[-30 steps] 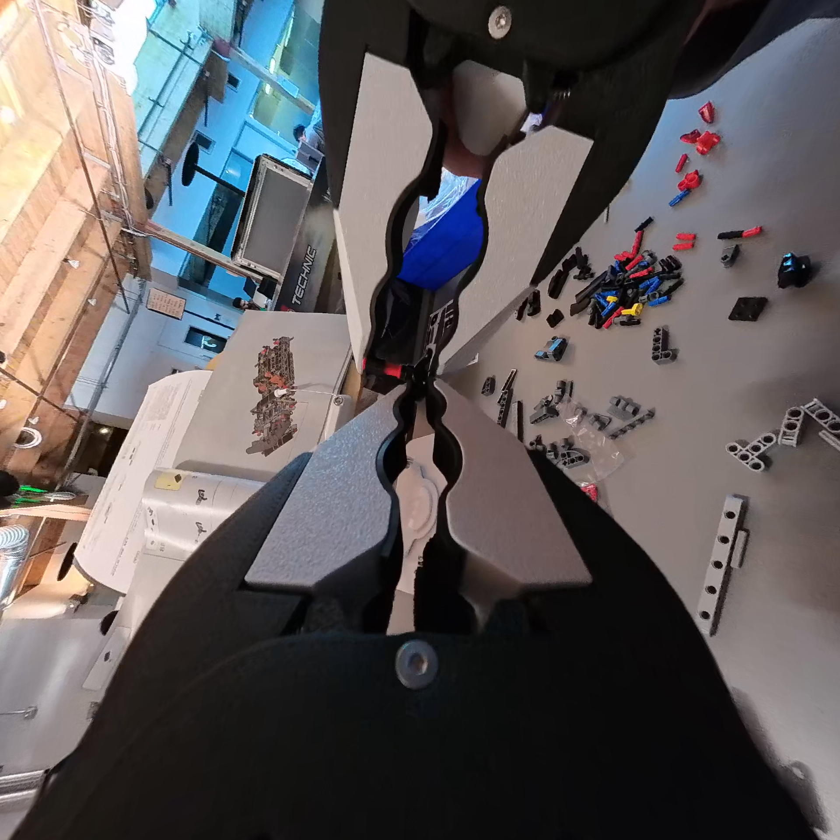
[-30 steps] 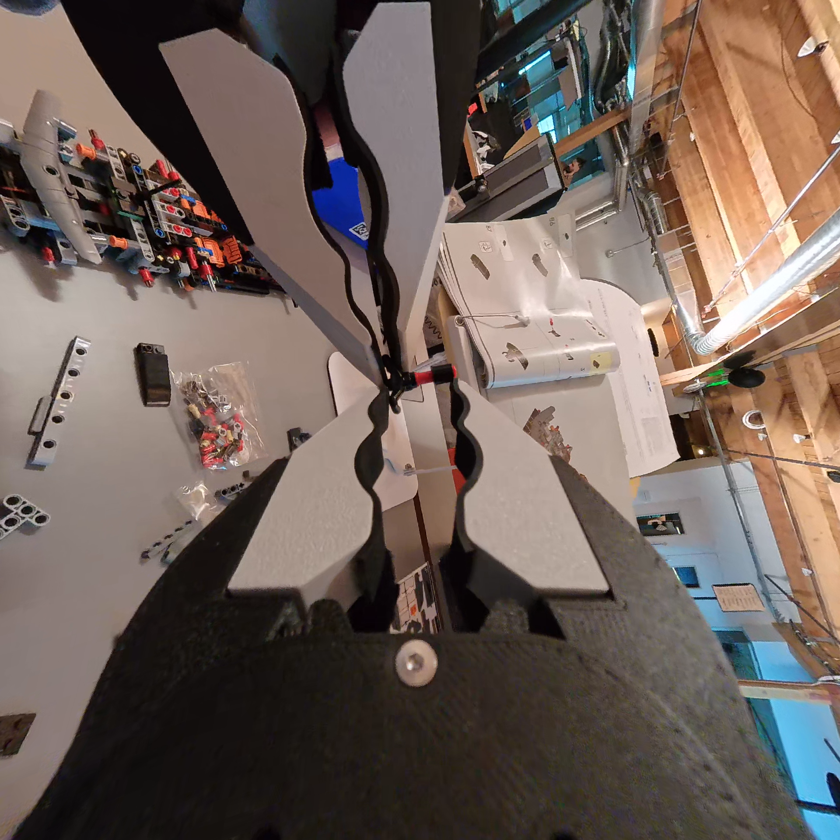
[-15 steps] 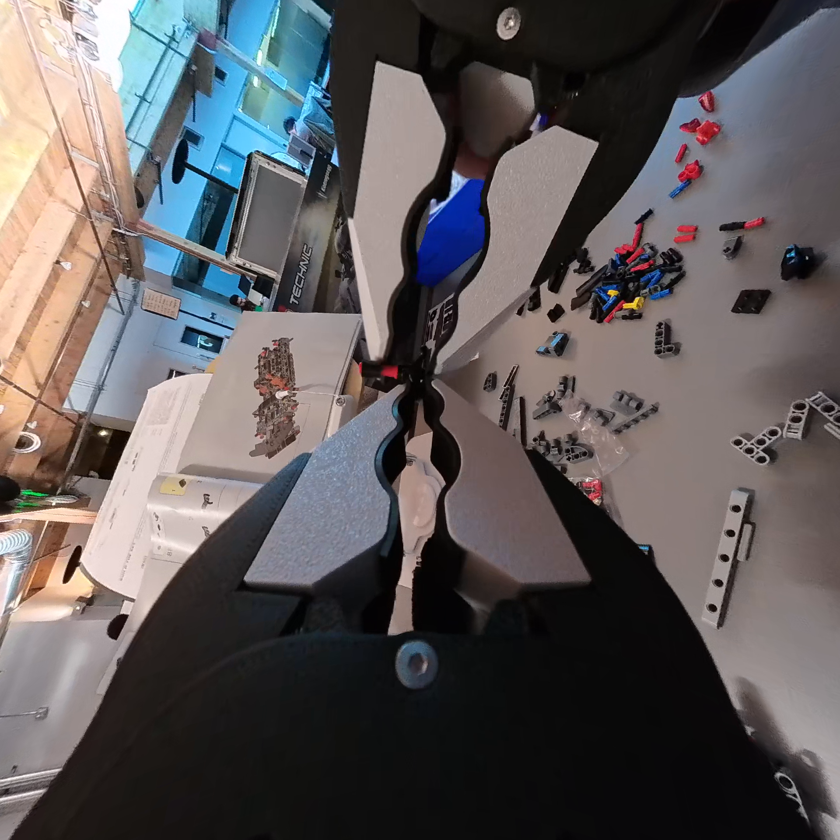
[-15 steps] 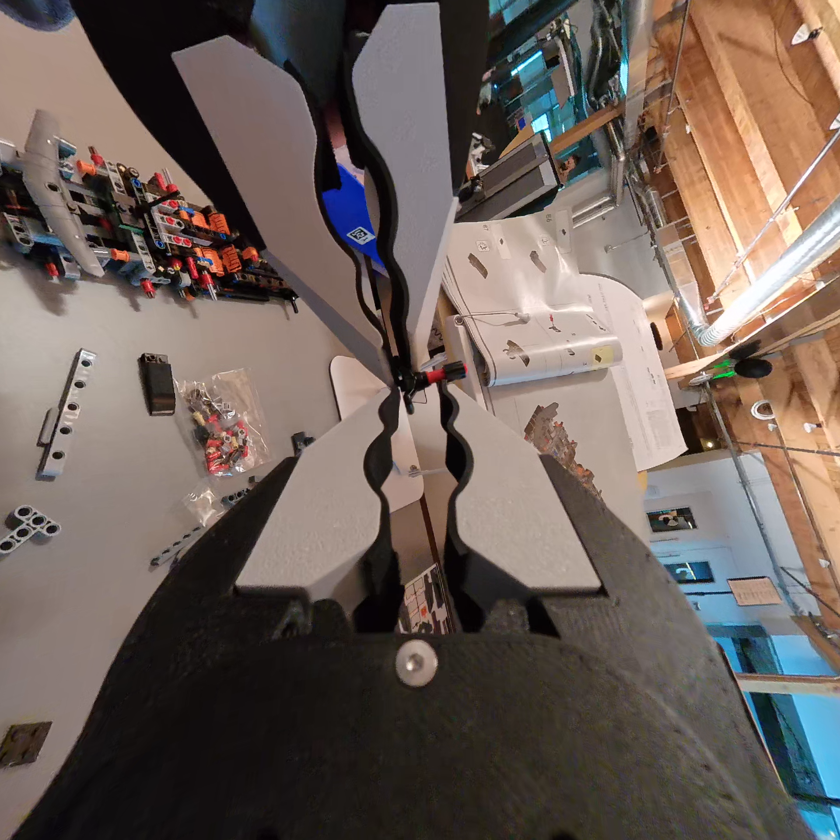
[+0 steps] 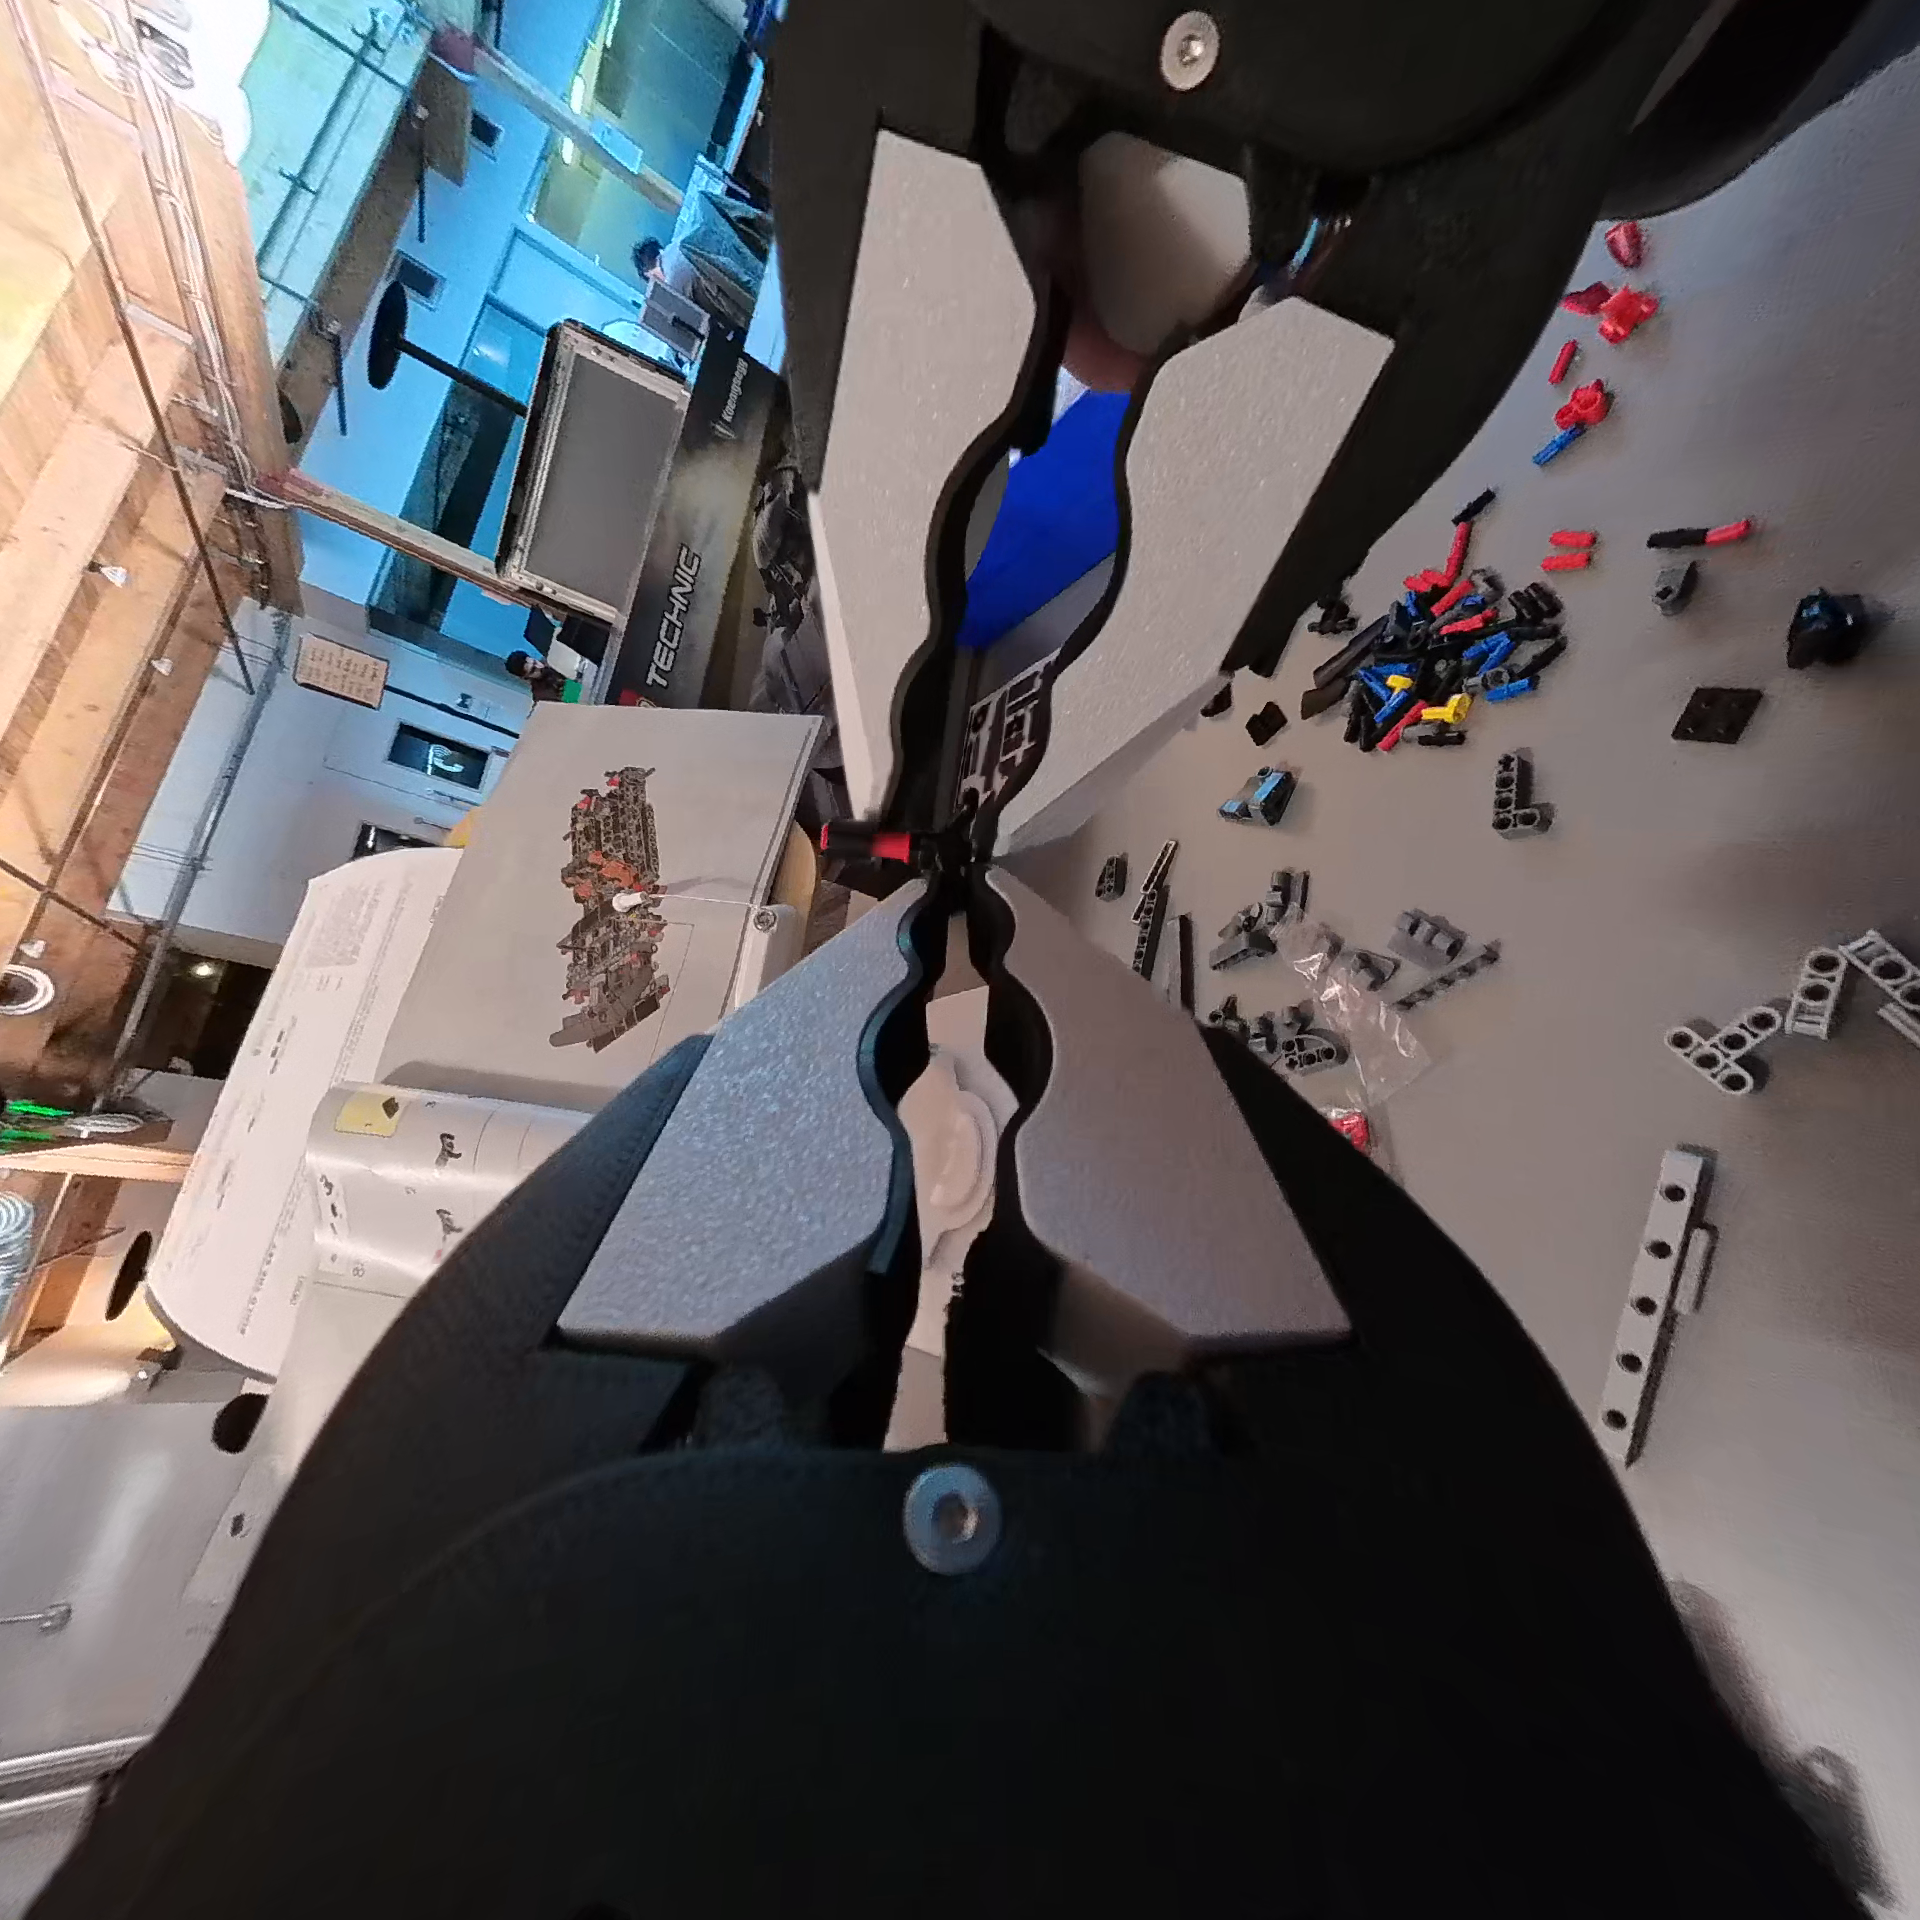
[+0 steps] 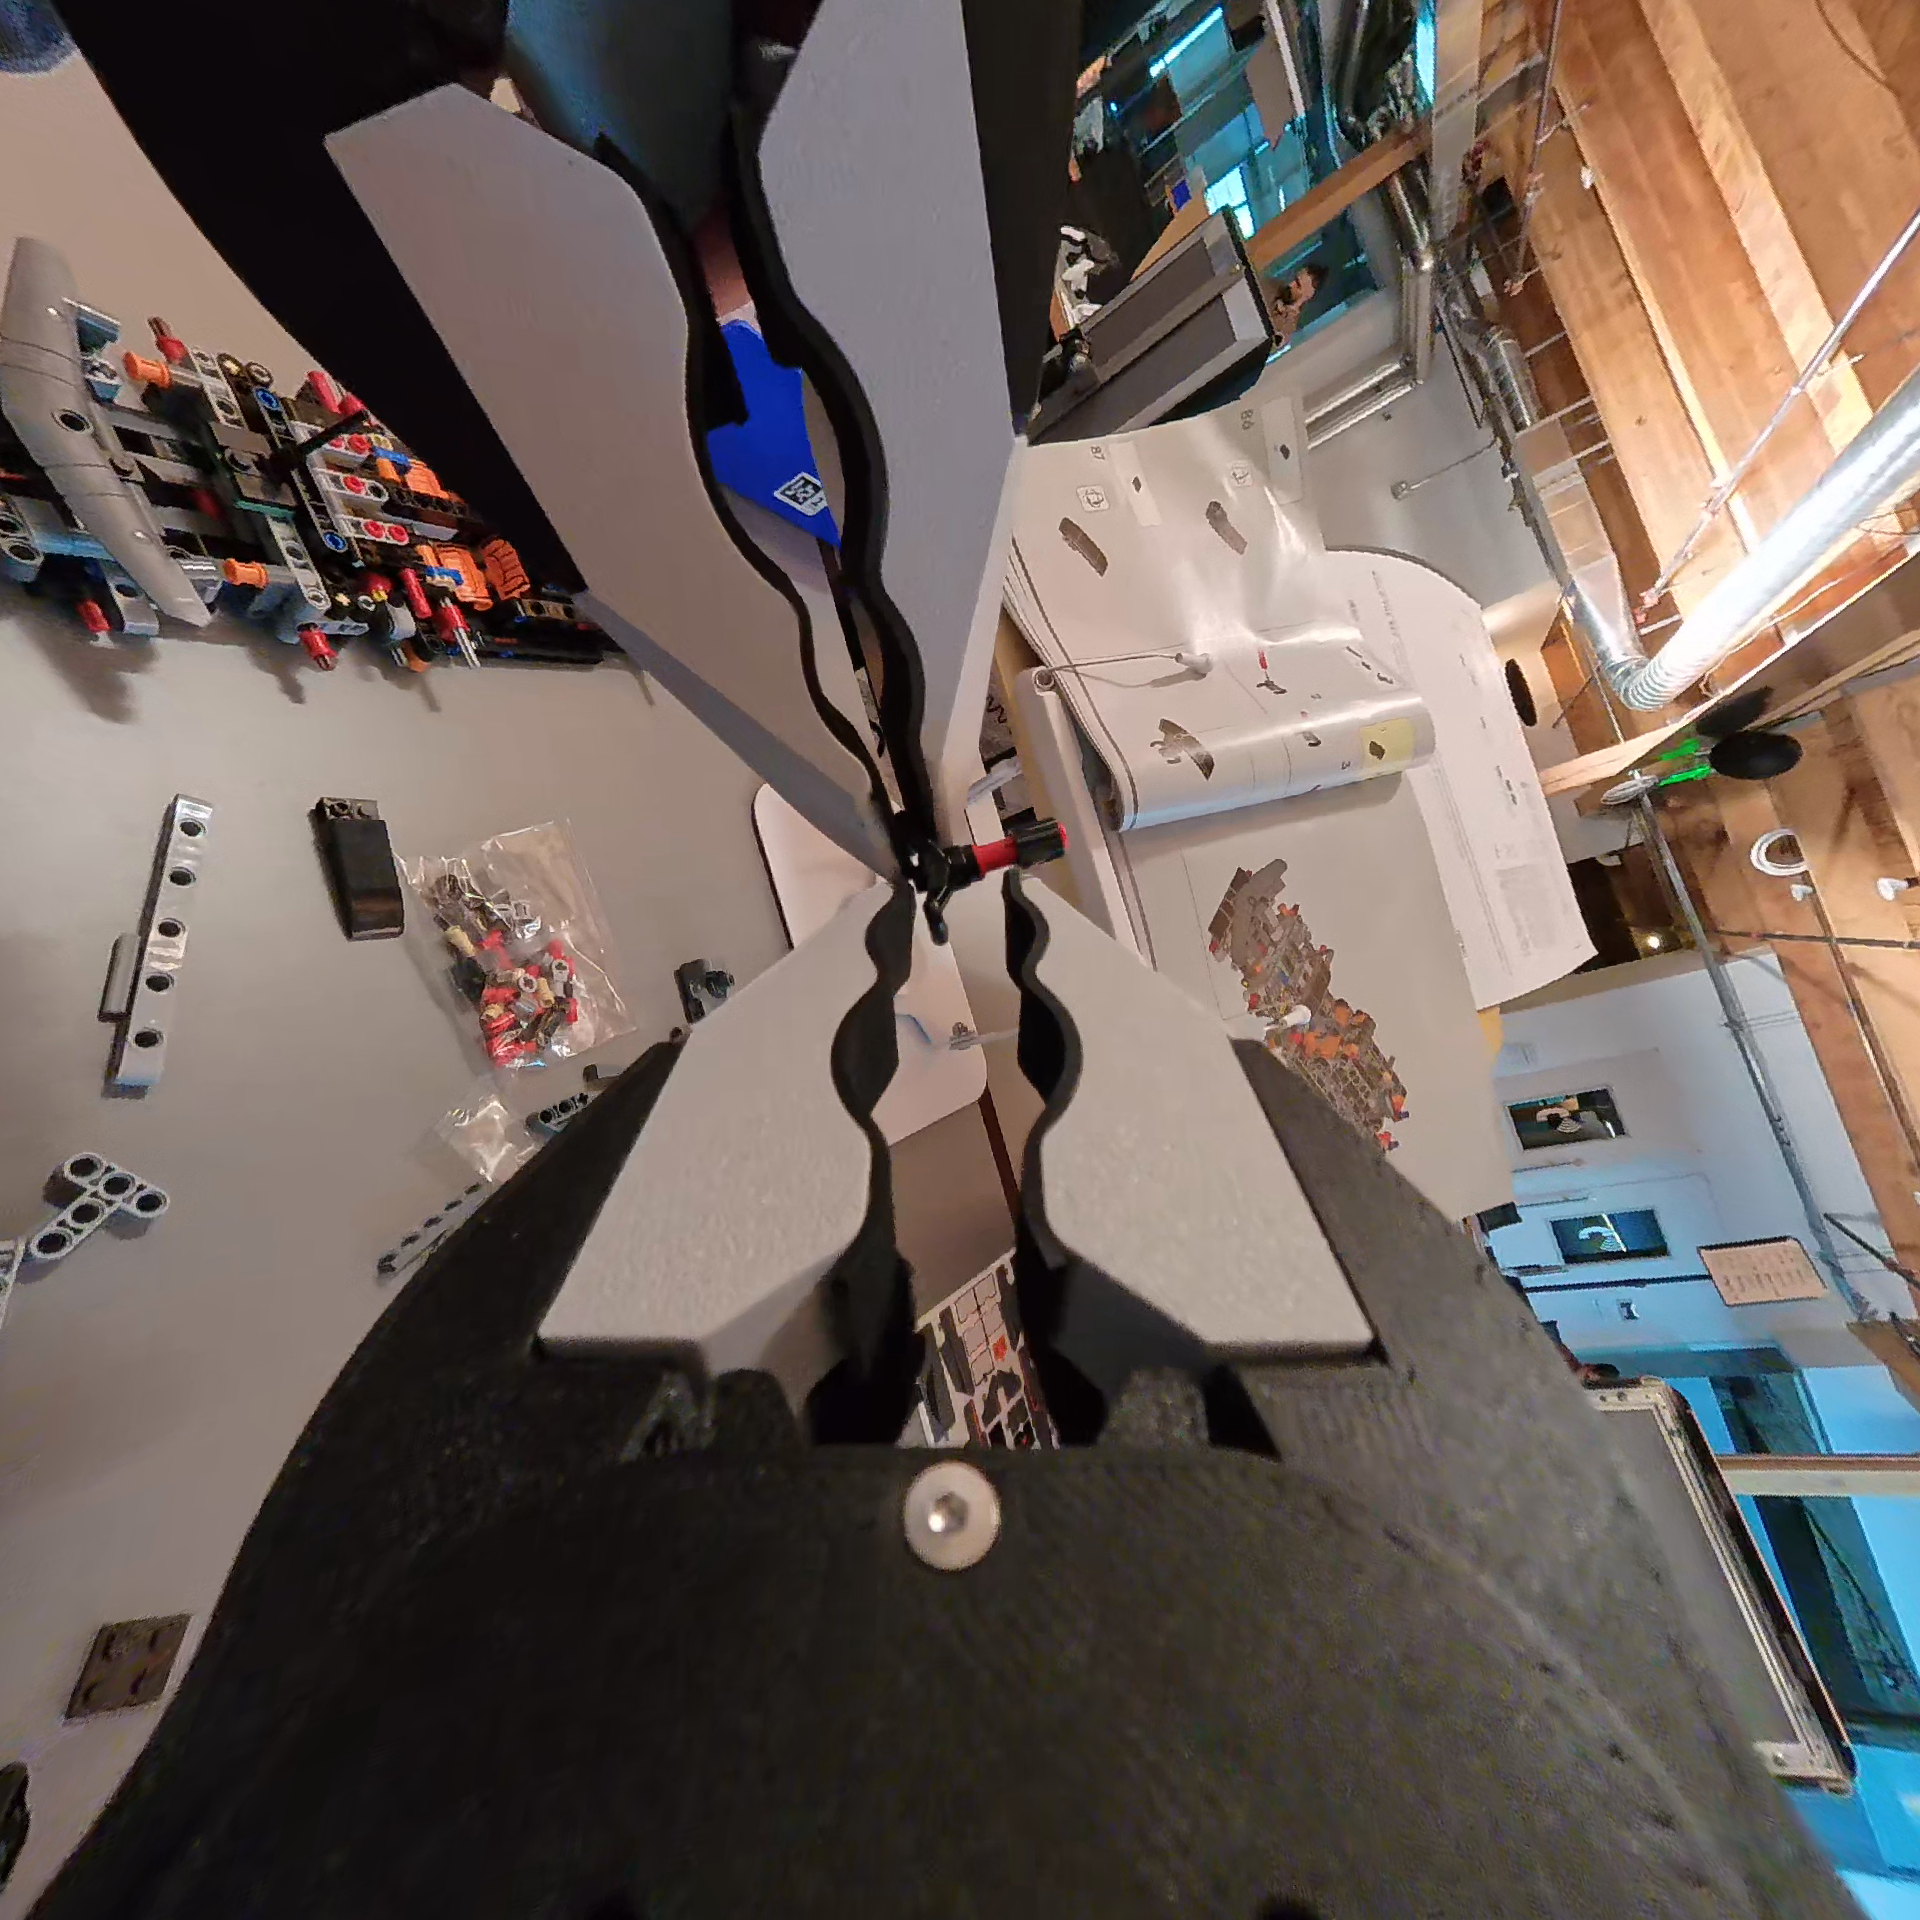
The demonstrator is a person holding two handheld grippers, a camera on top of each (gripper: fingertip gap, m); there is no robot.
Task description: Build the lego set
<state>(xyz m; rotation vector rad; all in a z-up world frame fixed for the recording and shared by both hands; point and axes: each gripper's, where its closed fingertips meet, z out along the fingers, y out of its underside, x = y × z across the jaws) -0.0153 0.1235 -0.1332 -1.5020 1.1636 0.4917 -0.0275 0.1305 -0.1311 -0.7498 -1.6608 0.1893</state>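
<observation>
**Q:** What does your left camera show?

**A:** My left claw (image 5: pixel 954 894) is clenched at the tips on the black end of a small red and black pin (image 5: pixel 878 844). I hold it up in the air, above the grey table (image 5: pixel 1818 1351). The pin's red end sticks out sideways toward the instruction book (image 5: pixel 623 862). My right claw (image 5: pixel 948 831) comes in from the opposite side, tip to tip with the left. On the table beyond lie a heap of loose parts (image 5: pixel 1434 665) and, nearer, a long grey beam (image 5: pixel 1657 1304).

**Q:** And the right camera?

**A:** There my right claw (image 6: pixel 956 894) is released, with a clear gap between its tips. The pin (image 6: pixel 992 854) sits just ahead of that gap, and my left claw (image 6: pixel 906 831) pinches its black end from the far side. One right fingertip (image 6: pixel 896 914) is very close to the black end. It may be touching, but I cannot tell from this angle.

**Q:** What is on the table there?

**A:** The half-built model (image 6: pixel 260 499) is at the far left, with a clear bag of parts (image 6: pixel 520 945) nearer to me.
</observation>
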